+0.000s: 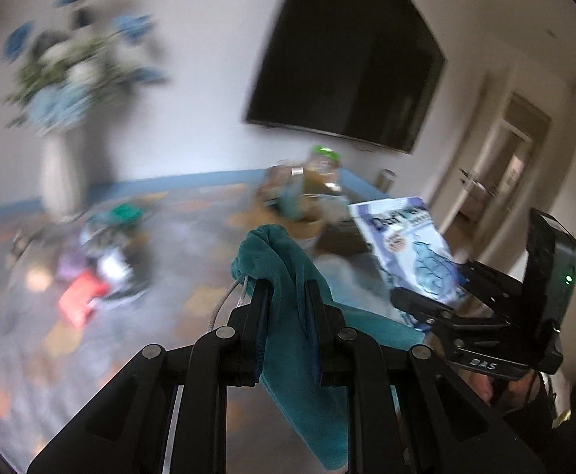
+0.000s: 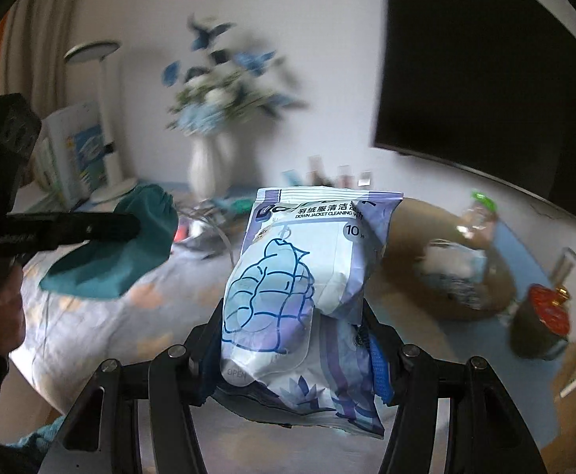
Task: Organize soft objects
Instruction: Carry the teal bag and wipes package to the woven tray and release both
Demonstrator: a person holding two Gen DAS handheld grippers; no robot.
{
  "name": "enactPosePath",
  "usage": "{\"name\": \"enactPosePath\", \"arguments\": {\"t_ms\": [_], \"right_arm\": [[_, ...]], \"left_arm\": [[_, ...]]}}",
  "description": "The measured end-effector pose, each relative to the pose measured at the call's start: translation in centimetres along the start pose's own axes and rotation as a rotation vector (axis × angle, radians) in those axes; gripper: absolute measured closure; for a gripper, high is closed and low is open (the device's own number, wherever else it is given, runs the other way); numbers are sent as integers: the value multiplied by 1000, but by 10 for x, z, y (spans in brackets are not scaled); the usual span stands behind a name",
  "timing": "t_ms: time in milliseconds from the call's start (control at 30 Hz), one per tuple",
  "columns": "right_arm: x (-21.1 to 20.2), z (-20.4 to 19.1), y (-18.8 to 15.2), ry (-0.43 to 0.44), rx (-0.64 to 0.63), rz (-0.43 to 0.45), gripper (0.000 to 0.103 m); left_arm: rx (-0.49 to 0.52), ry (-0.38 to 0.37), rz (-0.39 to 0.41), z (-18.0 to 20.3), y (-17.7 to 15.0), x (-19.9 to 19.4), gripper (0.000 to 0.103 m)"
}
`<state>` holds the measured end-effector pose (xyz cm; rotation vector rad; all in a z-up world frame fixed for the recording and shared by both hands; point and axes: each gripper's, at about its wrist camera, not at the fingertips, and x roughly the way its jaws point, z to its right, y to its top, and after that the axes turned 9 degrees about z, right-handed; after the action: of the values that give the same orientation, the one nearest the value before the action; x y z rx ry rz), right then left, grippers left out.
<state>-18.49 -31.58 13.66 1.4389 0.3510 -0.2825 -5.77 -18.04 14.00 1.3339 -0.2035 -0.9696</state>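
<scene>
- The setting is a room with a pale wall, a dark wall-mounted screen (image 2: 485, 79) and a white vase of blue and white flowers (image 2: 205, 166); below both grippers lies a bed or table covered in a grey-and-orange patterned cloth (image 1: 193, 245). The background is smeared with blur.
- The teal cloth (image 1: 288, 316) is clamped between the closed fingers of the left gripper (image 1: 286, 288); it bunches above the jaws and hangs down below them, off the surface.
- The wipes packet (image 2: 295, 284), a soft white-and-purple pouch with a drawn down jacket and the words "DOWN JACKET CLEANING", stands upright in the right gripper (image 2: 291, 339), whose jaws sit partway apart and press on its lower half. It is also lifted clear.
- In the left wrist view the two loads hang near each other, the packet to the right of the cloth.
- Judged from this, both items are being carried toward a drop spot, perhaps the round tan basket (image 2: 457, 268) at the right.
- To do it well: keep both grips firm, carry the hanging cloth tail clear of the clutter pile (image 1: 98, 272), and set one item down at a time.
- Beside the basket stand a red-lidded jar (image 2: 540, 324) and a green-capped bottle (image 2: 481, 213); approach from the open side.
</scene>
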Motion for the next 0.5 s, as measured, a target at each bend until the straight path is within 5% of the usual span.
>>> {"name": "enactPosePath", "arguments": {"t_ms": [333, 500], "right_arm": [[-16, 90, 10, -185, 106, 30, 45], [-2, 135, 34, -291, 170, 27, 45]], "left_arm": [[122, -76, 33, 79, 62, 76, 89], [38, -55, 21, 89, 90, 129, 89]]}}
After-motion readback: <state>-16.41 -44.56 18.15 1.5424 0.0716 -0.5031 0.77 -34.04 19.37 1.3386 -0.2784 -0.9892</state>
